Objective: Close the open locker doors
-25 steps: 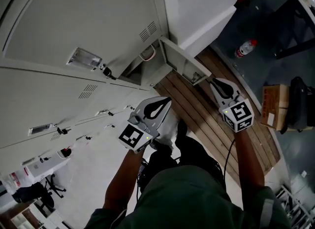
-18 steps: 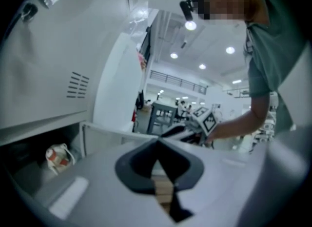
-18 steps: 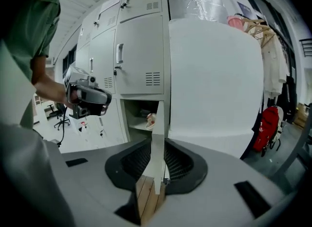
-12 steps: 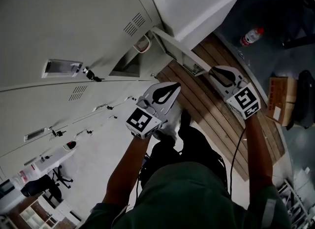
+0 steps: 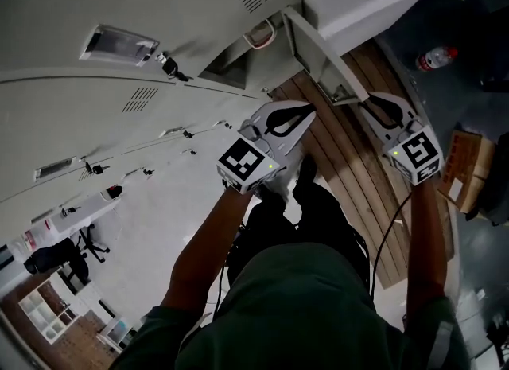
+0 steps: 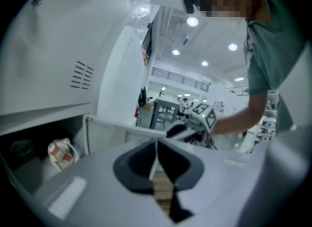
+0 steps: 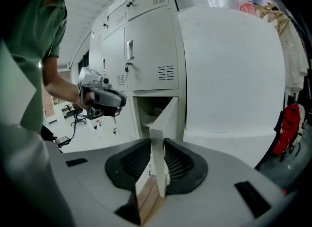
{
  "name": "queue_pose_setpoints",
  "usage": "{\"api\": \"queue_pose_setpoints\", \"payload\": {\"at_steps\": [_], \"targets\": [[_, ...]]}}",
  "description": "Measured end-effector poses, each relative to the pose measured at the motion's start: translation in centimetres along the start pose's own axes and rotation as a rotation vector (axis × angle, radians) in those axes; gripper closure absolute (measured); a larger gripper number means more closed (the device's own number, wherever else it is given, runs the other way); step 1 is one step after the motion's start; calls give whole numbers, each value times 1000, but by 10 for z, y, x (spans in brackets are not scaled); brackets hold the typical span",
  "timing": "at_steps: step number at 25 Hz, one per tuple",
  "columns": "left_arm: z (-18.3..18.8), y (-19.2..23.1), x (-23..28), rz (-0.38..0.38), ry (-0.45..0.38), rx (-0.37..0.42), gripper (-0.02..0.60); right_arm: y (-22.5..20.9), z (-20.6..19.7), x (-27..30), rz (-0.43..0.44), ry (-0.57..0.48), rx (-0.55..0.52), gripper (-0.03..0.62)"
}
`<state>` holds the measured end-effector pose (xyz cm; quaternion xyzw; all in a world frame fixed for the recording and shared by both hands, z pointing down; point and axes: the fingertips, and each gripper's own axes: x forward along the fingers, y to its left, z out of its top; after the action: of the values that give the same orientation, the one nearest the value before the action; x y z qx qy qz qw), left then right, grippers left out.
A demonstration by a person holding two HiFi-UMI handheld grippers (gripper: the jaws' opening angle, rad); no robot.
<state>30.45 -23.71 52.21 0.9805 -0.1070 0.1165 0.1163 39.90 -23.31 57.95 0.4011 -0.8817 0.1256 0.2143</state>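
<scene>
Locker door (image 5: 318,56) on the bottom row stands swung out over the wooden floor strip (image 5: 354,177), at the right end of a bank of grey lockers (image 5: 119,122) whose other doors in view appear shut. The right claw (image 7: 157,145) has the door's free vertical edge between its jaws. They sit close on either side of the panel and appear to be pinching it, near the latch. The left claw (image 6: 156,147) is clenched on nothing, its tips meeting, and hangs just beside the open compartment (image 6: 27,148), where a small white bag (image 6: 61,153) lies near the mouth.

The step in hand looks to be the swing itself, with the door not yet home. To do it well, the person would guide the edge along its hinge arc rather than shove it straight at the frame. A thin sheet-metal panel gripped at one edge will likely flex or slip from the pads under a sideways load. The jaws would have to let go before the edge reaches the frame — otherwise they are trapped in the gap — and a flat push with the claw's outside would finish the closing. The bag's loop should be checked against the sill, since it could foul the door. Whether the latch catches on a push alone cannot be told from here.
</scene>
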Motion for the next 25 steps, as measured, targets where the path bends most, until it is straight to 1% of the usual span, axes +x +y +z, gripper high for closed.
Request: {"api": "queue_pose_setpoints", "payload": {"at_steps": [5,8,10,18,21,25], "targets": [[-7,2,-29,36,1,10,584,30,5,14,51,5,-16,526],[-14,5,-47,62,5,2,584,49,11,29,76,5,-26,510],[-19,8,-59,76,3,-6,584,61,13,39,94,9,-29,510],[-30,20,-112,153,-32,-30,584,109,36,88,168,29,-72,515],[-35,25,-136,185,-42,-44,584,123,47,108,184,34,-88,516],[-40,34,-166,225,-55,-58,584,136,60,134,185,39,-97,516]]}}
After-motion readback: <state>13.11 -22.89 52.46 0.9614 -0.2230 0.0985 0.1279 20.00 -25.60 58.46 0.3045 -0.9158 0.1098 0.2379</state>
